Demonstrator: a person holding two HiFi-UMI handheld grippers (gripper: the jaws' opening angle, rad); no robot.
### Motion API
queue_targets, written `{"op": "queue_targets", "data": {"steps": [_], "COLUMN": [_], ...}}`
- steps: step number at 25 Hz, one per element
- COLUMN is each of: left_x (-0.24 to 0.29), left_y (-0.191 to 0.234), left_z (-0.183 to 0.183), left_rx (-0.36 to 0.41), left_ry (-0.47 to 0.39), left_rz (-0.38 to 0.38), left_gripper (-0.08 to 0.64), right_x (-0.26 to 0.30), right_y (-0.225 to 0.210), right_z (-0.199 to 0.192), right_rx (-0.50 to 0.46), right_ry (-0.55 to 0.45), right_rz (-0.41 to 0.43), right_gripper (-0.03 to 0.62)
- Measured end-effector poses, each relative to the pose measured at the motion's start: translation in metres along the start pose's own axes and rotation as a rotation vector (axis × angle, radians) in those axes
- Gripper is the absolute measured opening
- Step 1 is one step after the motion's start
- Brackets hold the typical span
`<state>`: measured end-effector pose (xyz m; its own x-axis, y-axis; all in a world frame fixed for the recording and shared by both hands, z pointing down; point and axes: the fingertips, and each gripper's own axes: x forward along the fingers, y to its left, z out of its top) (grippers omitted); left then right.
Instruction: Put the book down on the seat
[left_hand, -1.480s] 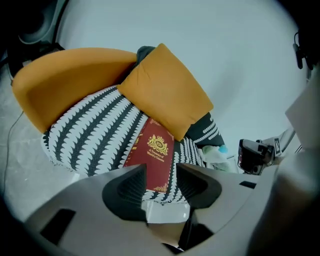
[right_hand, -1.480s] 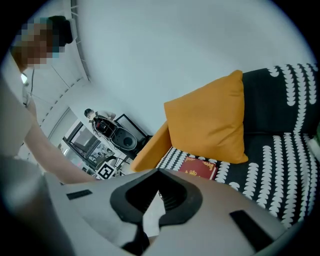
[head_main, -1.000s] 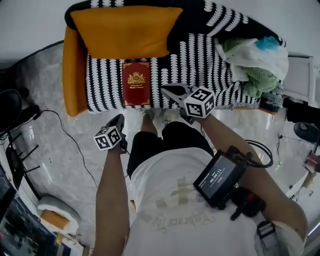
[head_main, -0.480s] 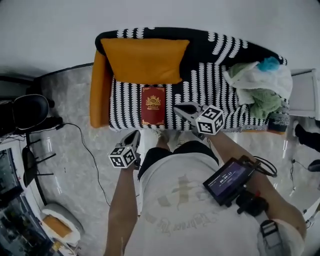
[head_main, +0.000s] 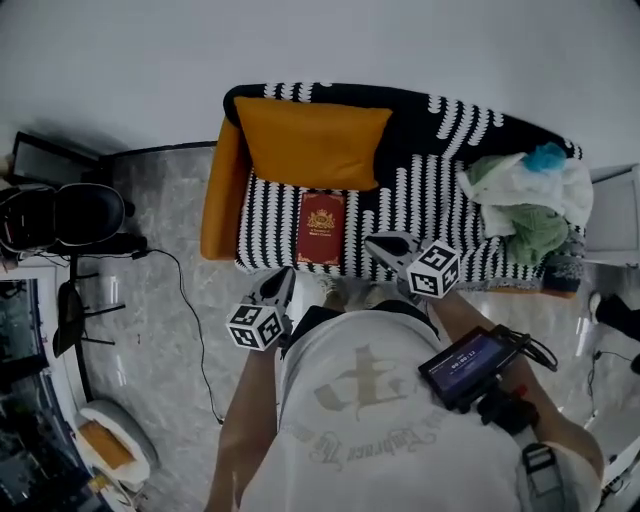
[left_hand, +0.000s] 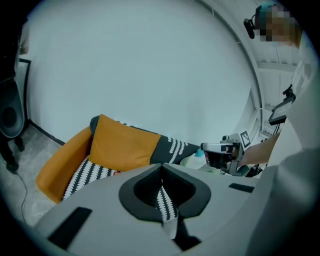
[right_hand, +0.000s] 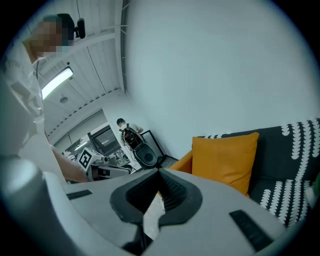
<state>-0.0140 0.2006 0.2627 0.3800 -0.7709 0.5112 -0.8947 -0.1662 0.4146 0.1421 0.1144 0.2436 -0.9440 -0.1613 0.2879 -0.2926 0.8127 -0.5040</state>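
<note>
The dark red book (head_main: 321, 228) lies flat on the black-and-white striped seat (head_main: 420, 195) of the sofa, just in front of the orange cushion (head_main: 312, 143). Both grippers hang in the air in front of the sofa's front edge, apart from the book. My left gripper (head_main: 279, 287) is shut and empty, below and left of the book. My right gripper (head_main: 384, 244) is shut and empty, to the book's right. In the left gripper view the shut gripper (left_hand: 161, 172) points over the cushion (left_hand: 122, 145), with the right gripper (left_hand: 222, 152) beyond. In the right gripper view the book is hidden.
A heap of white and green cloth (head_main: 525, 195) fills the sofa's right end. A black chair (head_main: 60, 215) stands at the left, and a cable (head_main: 190, 310) runs over the marble floor. A screen device (head_main: 470, 365) hangs at the person's waist.
Both grippers have risen and drawn back from the sofa's front edge, still shut. The sofa now looks smaller and farther off. The book has stayed on the seat.
</note>
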Motion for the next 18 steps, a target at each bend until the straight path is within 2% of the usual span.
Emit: {"op": "queue_targets", "data": {"steps": [9, 18], "left_x": [-0.007, -0.014], "left_y": [-0.031, -0.035], "left_z": [0.002, -0.013], "left_rx": [0.018, -0.011], "left_ry": [-0.045, -0.040], "left_rz": [0.014, 0.035], "left_gripper": [0.011, 0.011], "right_x": [-0.036, -0.041], "right_y": [0.011, 0.009], "right_z": [-0.013, -0.013], "right_rx": [0.004, 0.004], "right_ry": [-0.031, -0.031], "right_rz": [-0.009, -0.015], "right_gripper": [0.014, 0.014]}}
